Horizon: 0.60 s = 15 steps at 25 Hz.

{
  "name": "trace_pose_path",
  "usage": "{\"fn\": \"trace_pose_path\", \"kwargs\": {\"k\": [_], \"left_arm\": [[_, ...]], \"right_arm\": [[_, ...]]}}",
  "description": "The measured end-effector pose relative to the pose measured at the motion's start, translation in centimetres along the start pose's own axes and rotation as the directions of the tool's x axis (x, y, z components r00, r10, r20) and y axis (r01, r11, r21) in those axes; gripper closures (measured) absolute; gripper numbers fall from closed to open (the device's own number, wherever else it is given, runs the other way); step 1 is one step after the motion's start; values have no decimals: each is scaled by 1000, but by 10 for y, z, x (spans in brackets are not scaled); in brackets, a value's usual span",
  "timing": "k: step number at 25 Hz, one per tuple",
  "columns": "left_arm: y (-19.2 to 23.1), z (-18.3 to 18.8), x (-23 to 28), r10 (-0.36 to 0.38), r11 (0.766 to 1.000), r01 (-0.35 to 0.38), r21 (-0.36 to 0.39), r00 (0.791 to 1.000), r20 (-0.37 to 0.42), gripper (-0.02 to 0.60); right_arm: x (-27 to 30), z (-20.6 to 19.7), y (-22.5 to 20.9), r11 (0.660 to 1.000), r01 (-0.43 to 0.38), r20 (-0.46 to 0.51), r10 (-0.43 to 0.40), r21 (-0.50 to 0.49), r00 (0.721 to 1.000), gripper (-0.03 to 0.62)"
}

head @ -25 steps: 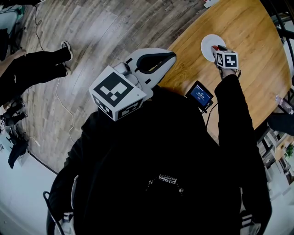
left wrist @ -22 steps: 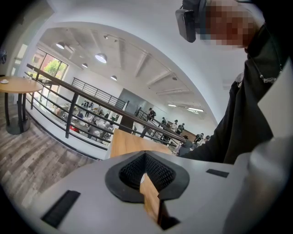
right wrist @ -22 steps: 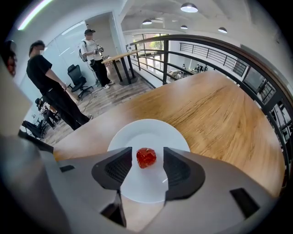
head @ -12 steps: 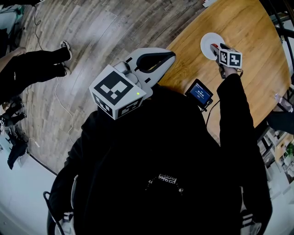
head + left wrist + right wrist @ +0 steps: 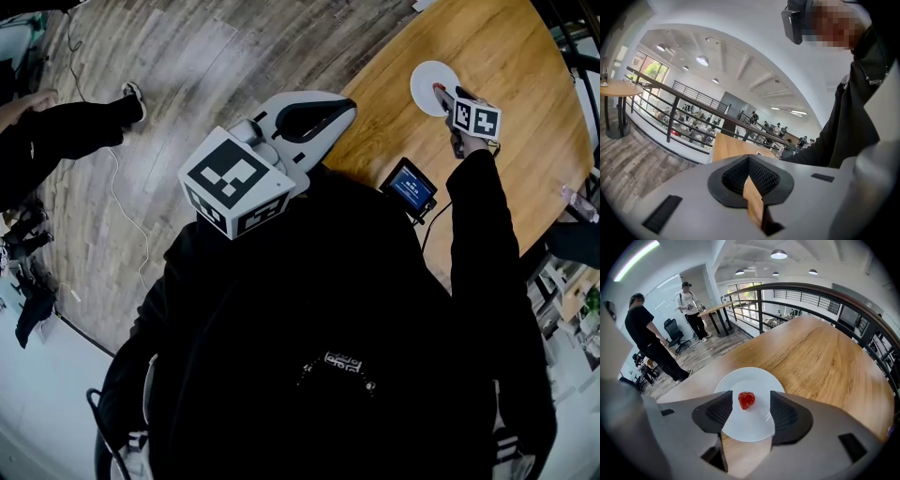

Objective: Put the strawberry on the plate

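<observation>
The right gripper hangs with jaws spread wide, gripping nothing; the strawberry sits between them, untouched, on the white plate atop the wooden table; the left gripper is clenched, empty.

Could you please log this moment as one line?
strawberry: on plate | right gripper: open, astride strawberry, no contact | left gripper: shut, empty

Small lit screen on the wooden table (near its edge) — a bystander's legs beyond.
</observation>
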<state>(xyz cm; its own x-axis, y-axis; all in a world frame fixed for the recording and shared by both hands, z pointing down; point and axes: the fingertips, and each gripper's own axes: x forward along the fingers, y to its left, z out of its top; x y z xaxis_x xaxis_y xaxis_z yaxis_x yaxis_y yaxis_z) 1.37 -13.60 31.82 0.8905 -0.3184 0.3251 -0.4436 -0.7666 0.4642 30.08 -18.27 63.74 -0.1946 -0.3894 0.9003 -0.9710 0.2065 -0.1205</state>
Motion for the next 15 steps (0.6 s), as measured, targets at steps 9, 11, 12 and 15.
{"fn": "trace_pose_path", "kwargs": {"k": [9, 11, 12, 15], "left_arm": [[3, 6, -8, 1, 1000, -1, 10, 1000, 22, 578], [4, 9, -10, 3, 1000, -4, 18, 1000, 26, 578], [4, 10, -11, 2, 1000, -3, 20, 1000, 28, 578], [2, 10, -12, -7, 1000, 6, 27, 999, 33, 578]], "right_arm": [[-12, -3, -2, 1000, 20, 42, -21, 23, 999, 356], [-16, -3, -3, 999, 18, 51, -20, 36, 999, 365], [-18, -3, -3, 999, 15, 56, -18, 44, 998, 379], [-25, -5, 2, 997, -30, 83, 24, 77, 996, 459]]}}
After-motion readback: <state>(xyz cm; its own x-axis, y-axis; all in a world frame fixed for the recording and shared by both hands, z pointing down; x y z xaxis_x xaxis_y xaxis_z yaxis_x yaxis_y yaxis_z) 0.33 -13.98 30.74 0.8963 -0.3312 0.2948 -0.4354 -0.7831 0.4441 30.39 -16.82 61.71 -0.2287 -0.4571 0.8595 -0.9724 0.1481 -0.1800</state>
